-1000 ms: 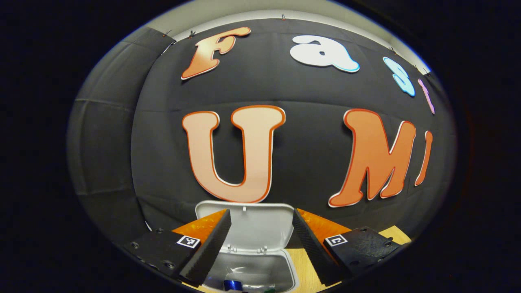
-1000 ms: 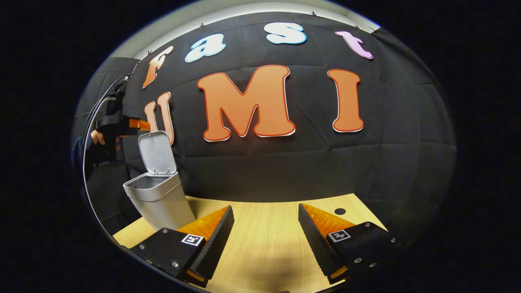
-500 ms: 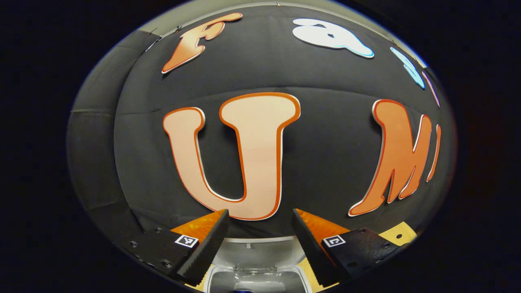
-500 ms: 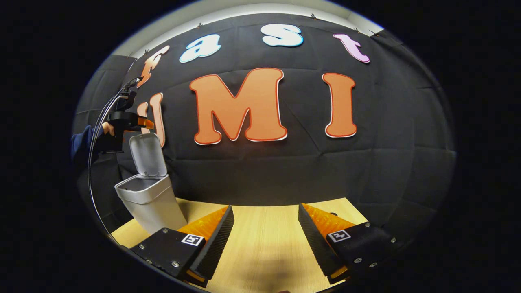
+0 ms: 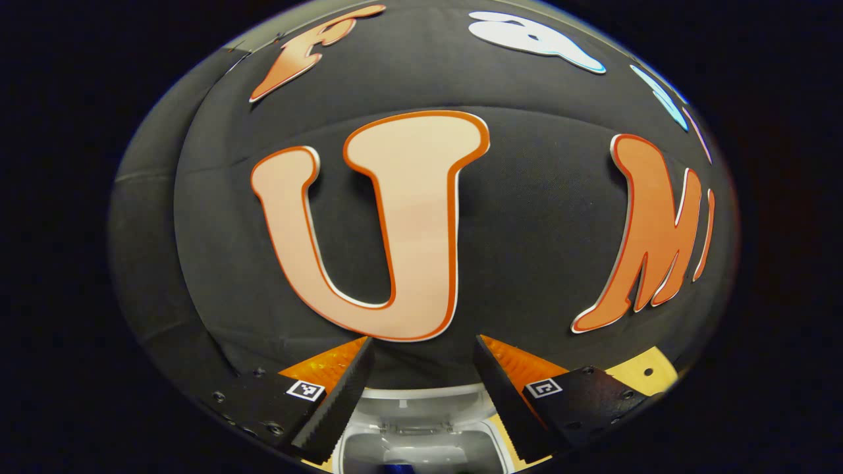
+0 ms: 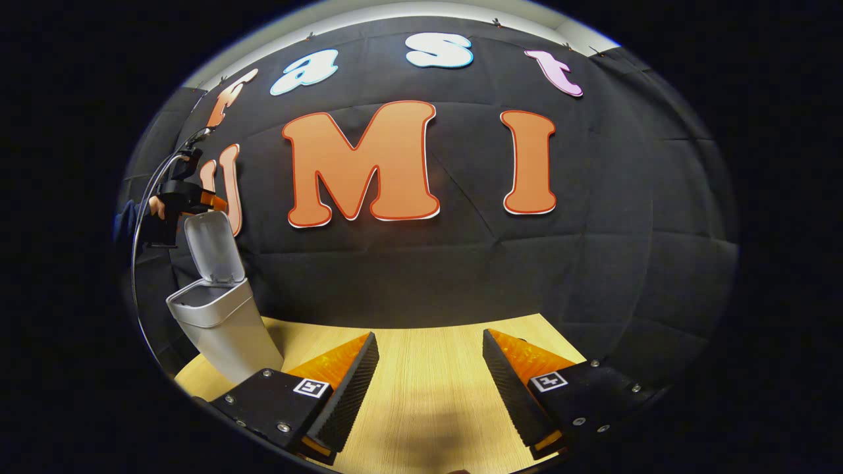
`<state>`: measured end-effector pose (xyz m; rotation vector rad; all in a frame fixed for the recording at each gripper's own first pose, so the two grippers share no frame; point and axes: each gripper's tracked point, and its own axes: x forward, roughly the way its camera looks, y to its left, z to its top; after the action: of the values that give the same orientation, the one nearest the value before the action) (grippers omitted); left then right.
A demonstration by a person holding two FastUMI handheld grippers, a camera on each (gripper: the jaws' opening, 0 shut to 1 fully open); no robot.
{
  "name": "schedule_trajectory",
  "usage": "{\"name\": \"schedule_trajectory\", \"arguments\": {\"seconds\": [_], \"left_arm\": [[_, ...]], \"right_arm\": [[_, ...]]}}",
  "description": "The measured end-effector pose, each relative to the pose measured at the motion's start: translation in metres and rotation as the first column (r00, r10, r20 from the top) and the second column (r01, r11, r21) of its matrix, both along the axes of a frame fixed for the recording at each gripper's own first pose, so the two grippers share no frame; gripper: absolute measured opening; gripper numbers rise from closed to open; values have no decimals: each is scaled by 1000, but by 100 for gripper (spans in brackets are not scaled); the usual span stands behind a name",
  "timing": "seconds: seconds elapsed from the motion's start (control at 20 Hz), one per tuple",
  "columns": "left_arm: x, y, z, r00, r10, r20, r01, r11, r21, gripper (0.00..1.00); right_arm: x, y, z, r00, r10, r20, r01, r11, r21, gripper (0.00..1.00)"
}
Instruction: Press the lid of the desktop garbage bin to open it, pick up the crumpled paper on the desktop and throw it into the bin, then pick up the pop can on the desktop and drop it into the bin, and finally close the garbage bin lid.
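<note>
Right gripper view: lid (image 6: 212,245) upright, table (image 6: 421,368) beyond.

— What carries things here?
— A pale wood-grain surface (image 6: 428,368), running back to the black cloth wall.
— And on it?
— A grey bin (image 6: 220,322), lid up, standing near its far left corner in the right gripper view.

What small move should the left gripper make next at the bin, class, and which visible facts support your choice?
Probably tip the raised lid forward and down onto the bin. In the right gripper view the lid stands upright and the left gripper sits at its top edge. In the left gripper view its fingers are apart, holding nothing. The desktop looks bare, so closing seems to be what remains.
</note>
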<state>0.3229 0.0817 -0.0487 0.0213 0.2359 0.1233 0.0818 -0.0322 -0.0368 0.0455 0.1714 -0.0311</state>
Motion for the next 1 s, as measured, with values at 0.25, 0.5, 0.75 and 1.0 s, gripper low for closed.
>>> {"name": "schedule_trajectory", "arguments": {"seconds": [0.25, 0.5, 0.75, 1.0], "left_arm": [[-60, -11, -38, 996, 15, -89, -17, 999, -30, 98], [-100, -10, -110, 982, 32, -185, -49, 995, -92, 98], [-121, -15, -169, 975, 46, -220, -61, 996, -66, 97], [-136, -17, -185, 984, 74, -162, -81, 996, -37, 96]], "right_arm": [[0, 1, -6, 1000, -2, -10, 2, 1000, -3, 95], [1, 4, -13, 1000, -7, -30, 7, 1000, -5, 95], [1, 1, -16, 999, -19, -35, 19, 1000, -13, 95], [3, 5, -19, 999, -12, -42, 11, 1000, -14, 95]]}}
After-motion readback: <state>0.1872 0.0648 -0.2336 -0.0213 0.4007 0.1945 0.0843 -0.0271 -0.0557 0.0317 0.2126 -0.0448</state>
